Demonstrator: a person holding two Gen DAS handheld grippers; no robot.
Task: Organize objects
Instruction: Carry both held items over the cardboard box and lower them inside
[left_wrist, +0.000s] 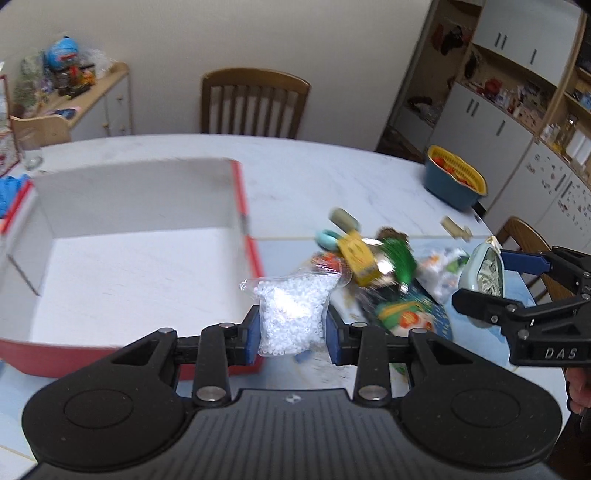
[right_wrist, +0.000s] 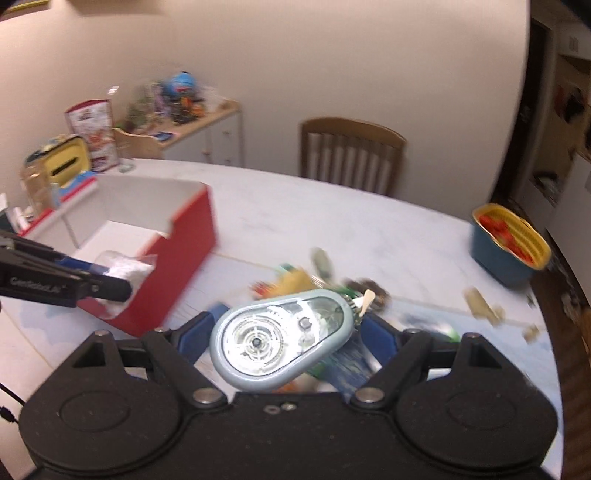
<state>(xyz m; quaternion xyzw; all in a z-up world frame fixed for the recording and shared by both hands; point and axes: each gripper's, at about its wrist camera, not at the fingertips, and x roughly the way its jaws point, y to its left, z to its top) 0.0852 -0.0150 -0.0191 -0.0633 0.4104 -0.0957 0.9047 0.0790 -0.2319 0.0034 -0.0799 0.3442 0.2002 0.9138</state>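
My left gripper (left_wrist: 291, 328) is shut on a clear bag of small white beads (left_wrist: 290, 310), held above the table just right of the red box (left_wrist: 255, 254) with its white inside. In the right wrist view the same bag of beads (right_wrist: 125, 271) hangs at the red box's (right_wrist: 184, 243) near corner. My right gripper (right_wrist: 284, 336) is shut on a pale grey-blue correction tape dispenser (right_wrist: 273, 343), tilted, with a clear window. From the left wrist view that dispenser (left_wrist: 480, 269) sits between the right gripper's fingers (left_wrist: 524, 264), above a blurred pile of small objects (left_wrist: 373, 266).
A blue tub with a yellow basket (left_wrist: 454, 177) stands at the table's far right edge. Small beige pieces (right_wrist: 480, 299) lie near it. A wooden chair (left_wrist: 255, 103) stands behind the white table (left_wrist: 314, 166). A jar and boxes (right_wrist: 70, 158) crowd the far left.
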